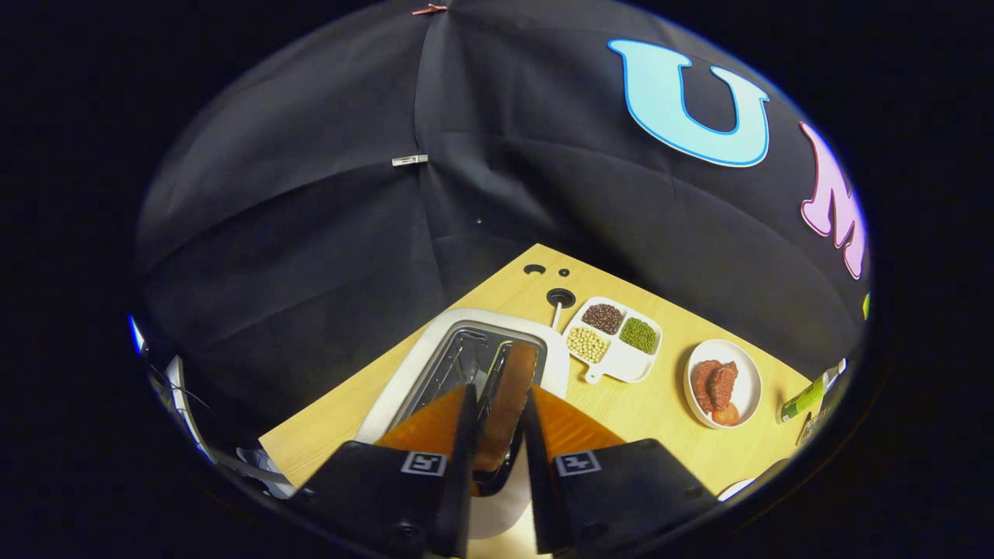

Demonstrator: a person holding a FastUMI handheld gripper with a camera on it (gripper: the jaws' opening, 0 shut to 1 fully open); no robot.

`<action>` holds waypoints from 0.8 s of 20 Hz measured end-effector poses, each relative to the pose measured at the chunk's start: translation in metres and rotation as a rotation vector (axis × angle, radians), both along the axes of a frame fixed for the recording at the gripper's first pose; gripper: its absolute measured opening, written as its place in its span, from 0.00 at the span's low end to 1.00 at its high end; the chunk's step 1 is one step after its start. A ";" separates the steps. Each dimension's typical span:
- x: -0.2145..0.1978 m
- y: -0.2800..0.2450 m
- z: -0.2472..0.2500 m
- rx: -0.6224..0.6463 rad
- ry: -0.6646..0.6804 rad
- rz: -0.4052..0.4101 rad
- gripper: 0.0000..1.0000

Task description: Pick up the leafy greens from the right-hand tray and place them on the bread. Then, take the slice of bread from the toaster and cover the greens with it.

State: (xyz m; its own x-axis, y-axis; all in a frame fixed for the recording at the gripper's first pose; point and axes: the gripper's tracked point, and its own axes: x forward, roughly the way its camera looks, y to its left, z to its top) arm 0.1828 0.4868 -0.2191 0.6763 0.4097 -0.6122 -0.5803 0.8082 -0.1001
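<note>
A white toaster (425, 359) with two slots sits on the wooden table (652, 423) directly below me. A browned bread slice (519, 366) stands upright in its right slot, its top edge poking out. My gripper (501, 388) reaches down over that slot. The two orange fingers (435, 423) sit one on each side of the slice and press against its faces. The lower part of the slice is hidden in the slot and behind the fingers.
Right of the toaster lies a white divided dish (621, 369) with three kinds of beans. Further right is a round white plate (747, 365) with red-brown food. A green bottle (804, 400) lies near the table's right edge. A cable hole (561, 296) sits behind the toaster.
</note>
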 end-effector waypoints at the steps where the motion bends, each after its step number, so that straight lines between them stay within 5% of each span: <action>1: -0.001 0.002 -0.002 0.002 0.010 -0.004 0.29; 4: -0.003 0.005 0.001 -0.007 0.026 0.006 0.16; 16: -0.003 -0.016 0.100 0.121 -0.078 -0.025 0.12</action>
State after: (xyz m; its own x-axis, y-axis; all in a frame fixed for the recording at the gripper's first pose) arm 0.1794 0.4712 -0.1192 0.7304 0.4601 -0.5048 -0.5544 0.8310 -0.0447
